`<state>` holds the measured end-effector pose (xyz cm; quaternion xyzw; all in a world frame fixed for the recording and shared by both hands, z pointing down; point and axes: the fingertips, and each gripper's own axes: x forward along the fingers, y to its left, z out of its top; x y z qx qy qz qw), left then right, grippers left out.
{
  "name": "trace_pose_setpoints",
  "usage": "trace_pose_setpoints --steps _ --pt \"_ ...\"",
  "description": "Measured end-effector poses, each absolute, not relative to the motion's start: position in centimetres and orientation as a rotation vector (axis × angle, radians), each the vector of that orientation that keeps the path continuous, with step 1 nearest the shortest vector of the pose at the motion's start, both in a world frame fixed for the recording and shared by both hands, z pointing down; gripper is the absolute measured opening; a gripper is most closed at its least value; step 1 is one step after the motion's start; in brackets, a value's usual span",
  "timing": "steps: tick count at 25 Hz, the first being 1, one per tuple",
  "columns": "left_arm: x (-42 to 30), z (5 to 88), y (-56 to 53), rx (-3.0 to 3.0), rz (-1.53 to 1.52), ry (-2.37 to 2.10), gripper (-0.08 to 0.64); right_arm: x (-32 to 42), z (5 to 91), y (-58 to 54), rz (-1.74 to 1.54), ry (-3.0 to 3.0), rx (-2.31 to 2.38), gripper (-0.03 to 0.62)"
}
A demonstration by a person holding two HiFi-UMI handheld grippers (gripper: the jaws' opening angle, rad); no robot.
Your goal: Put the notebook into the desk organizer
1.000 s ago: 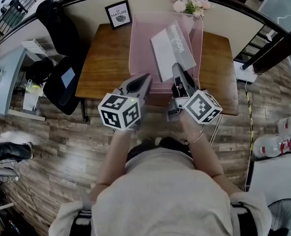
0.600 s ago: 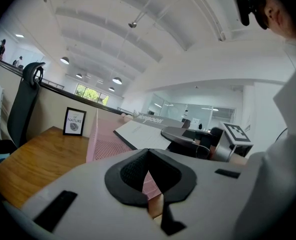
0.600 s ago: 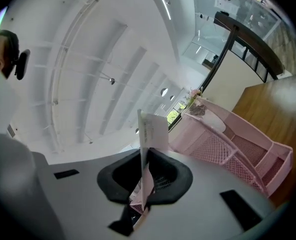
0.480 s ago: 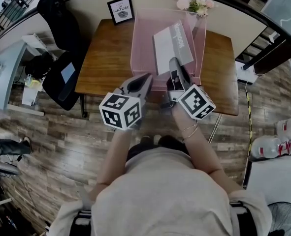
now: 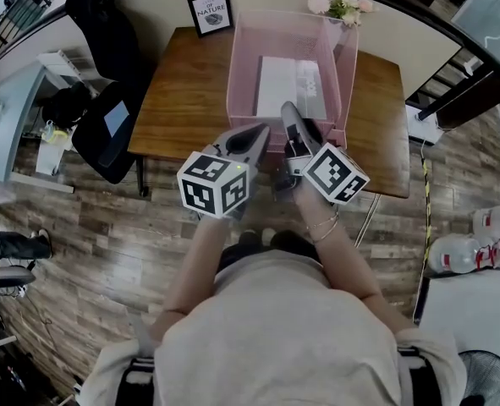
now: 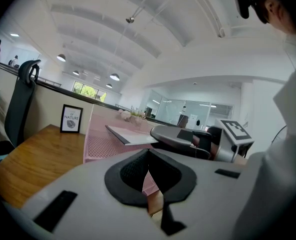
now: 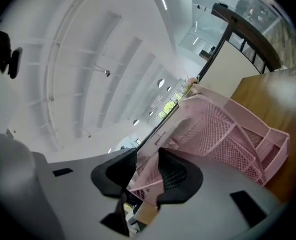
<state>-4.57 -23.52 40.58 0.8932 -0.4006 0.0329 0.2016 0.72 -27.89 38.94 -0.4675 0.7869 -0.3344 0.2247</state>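
A pale grey notebook (image 5: 290,87) with dark lettering is seen laid flat inside the pink mesh organizer (image 5: 239,74) at the bench's (image 5: 182,100) far edge. The right tool (image 5: 289,110) has just been opening, nothing gripped; the left tool (image 5: 260,130) is pressed together

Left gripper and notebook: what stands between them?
The organizer's pink mesh wall stands in front of the notebook, with nothing else between. The left gripper view shows this.
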Motion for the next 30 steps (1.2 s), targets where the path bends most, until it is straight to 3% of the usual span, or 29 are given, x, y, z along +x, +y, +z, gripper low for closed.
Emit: trace_pose_setpoints --steps 10,30 --pt "-4.2 41.0 -24.2 2.490 0.098 -1.098 0.011 -1.1 40.0 -27.0 -0.987 2.372 -1.243 0.227" --pt "-4.4 42.1 -24.6 2.475 0.136 -1.092 0.012 -0.4 42.6 -25.1 -1.176 2.368 -1.115 0.202"
